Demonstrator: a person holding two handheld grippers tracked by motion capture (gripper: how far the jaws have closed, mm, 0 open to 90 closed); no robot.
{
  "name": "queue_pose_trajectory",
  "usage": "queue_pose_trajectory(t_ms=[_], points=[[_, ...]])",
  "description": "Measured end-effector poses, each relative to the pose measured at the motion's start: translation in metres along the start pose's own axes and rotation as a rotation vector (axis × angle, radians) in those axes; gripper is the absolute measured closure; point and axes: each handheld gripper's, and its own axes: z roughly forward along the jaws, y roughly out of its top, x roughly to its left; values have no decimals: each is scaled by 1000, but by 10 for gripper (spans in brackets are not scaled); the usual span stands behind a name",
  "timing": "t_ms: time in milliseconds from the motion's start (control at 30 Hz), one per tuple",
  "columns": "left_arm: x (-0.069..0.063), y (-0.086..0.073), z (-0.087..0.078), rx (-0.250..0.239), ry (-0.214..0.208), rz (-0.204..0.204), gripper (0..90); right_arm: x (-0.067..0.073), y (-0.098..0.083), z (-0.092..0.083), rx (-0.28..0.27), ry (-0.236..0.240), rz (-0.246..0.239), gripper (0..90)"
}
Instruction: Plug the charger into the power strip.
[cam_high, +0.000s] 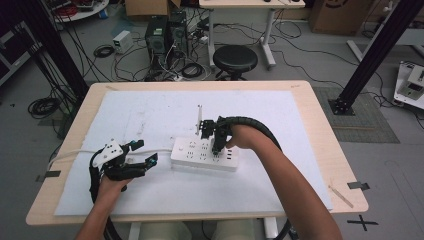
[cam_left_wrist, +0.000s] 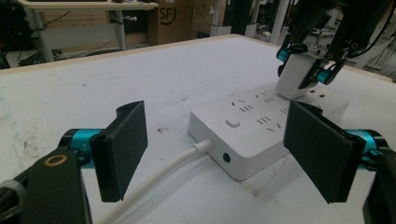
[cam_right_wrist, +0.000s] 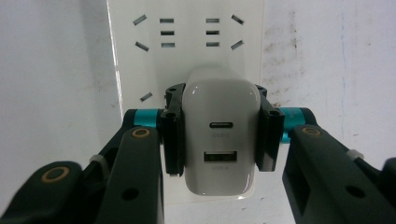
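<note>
Your right gripper (cam_right_wrist: 218, 135) clamps white charger (cam_right_wrist: 219, 140), pressed down on power strip (cam_high: 192, 152) mid-desk (cam_high: 320, 130). Your left gripper (cam_left_wrist: 224, 154) wide open, holding nothing, framing strip's cable (cam_left_wrist: 159, 175) end, near but not touching.

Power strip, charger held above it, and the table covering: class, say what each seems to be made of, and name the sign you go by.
Power strip: looks like white moulded plastic, smooth, slightly glossy, with rounded edges.
Charger, clamped in the right gripper: the same kind of glossy white plastic; light glints on its lower edge.
Table covering: a matt white sheet, smudged and scuffed; paper or board, hard to tell.
</note>
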Motion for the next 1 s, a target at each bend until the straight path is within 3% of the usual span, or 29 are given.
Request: queue_pose_trajectory(t_ms=[367, 700, 767, 967, 1000], points=[[1, 0, 0, 2, 2, 0, 218, -5, 0, 2, 1, 32, 31, 637], [0, 0, 3, 0, 0, 0, 218, -4, 5, 6, 25, 28, 34, 638], [-1, 1, 2, -6, 1, -4, 218, -5, 4, 7, 14, 39, 53, 637], [-1, 2, 0, 1, 3, -4, 218, -7, 1, 6, -5, 42, 37, 633], [-1, 2, 0, 2, 1, -3, 218, -7, -1, 6, -28, 46, 39, 631]])
